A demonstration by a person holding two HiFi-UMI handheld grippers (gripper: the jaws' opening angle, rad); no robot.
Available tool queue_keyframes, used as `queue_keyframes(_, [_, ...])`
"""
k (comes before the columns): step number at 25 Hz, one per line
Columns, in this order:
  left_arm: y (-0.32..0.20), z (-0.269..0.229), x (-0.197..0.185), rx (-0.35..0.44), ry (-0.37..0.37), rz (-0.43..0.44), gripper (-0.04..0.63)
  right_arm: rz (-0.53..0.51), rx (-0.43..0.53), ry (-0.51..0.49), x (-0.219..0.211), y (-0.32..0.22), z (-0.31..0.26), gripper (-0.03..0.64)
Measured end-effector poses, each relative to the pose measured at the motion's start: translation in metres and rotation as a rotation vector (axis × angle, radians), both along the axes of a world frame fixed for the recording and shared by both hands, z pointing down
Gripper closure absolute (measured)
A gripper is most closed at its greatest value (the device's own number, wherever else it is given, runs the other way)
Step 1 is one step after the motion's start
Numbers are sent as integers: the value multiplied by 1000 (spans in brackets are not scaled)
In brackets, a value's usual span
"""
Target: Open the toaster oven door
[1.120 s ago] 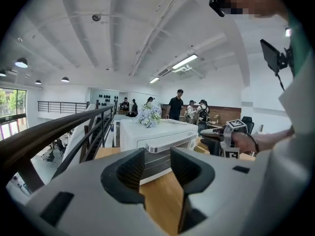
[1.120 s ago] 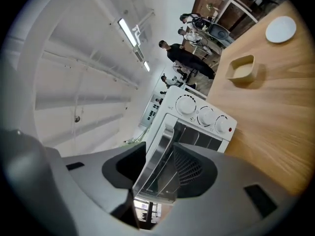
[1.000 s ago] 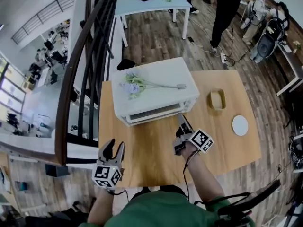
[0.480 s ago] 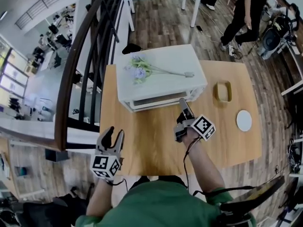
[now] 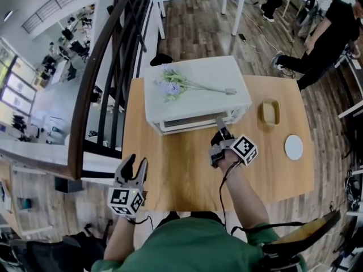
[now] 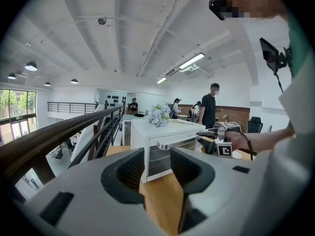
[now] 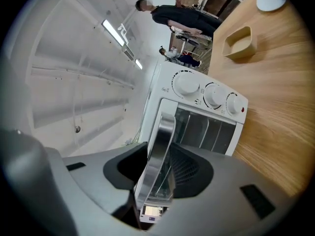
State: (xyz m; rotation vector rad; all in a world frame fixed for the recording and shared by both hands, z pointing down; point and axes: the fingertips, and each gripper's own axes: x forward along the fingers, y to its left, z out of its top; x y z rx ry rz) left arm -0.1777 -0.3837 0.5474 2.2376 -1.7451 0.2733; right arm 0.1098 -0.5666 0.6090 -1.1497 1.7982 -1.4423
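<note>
Seen from the head camera, a white oven [image 5: 218,72] sits on the far half of a wooden table [image 5: 181,174], its front facing the person; a sprig of flowers [image 5: 173,86] lies on its top.

The right claw [image 5: 220,126] reaches forward to the right part of the oven's front, its tips at the top edge of the door; the hand behind it rests above the table's middle.

In the right gripper view the door's silver handle [image 7: 161,136] runs straight through the gap between the two dark pads; the jaws are spread and closing on it; the bar lies close against one pad, with a dark gap showing at the other, so it is not yet pinched. The glass door [image 7: 204,129] looks shut against the oven body; three white knobs [image 7: 187,85] sit in a row beside it.

The left claw [image 5: 136,164] hangs at the table's near left corner, well apart from the oven; the left gripper view shows its jaws spread with nothing between them, only tabletop and the oven beyond.

To the right of the oven a small wooden tray [image 5: 270,112] and a white disc [image 5: 294,147] lie on the table, both apart from the claws.
</note>
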Motion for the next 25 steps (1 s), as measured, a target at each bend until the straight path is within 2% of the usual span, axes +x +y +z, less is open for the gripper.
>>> queue_keyframes(11, [-2,-5,15,2,12,73,420,30,-35,-56,10,34,10,479])
queue_keyframes(25, [9,-10,38,31,45,192,420,60,-107,-22,30,123,63,488])
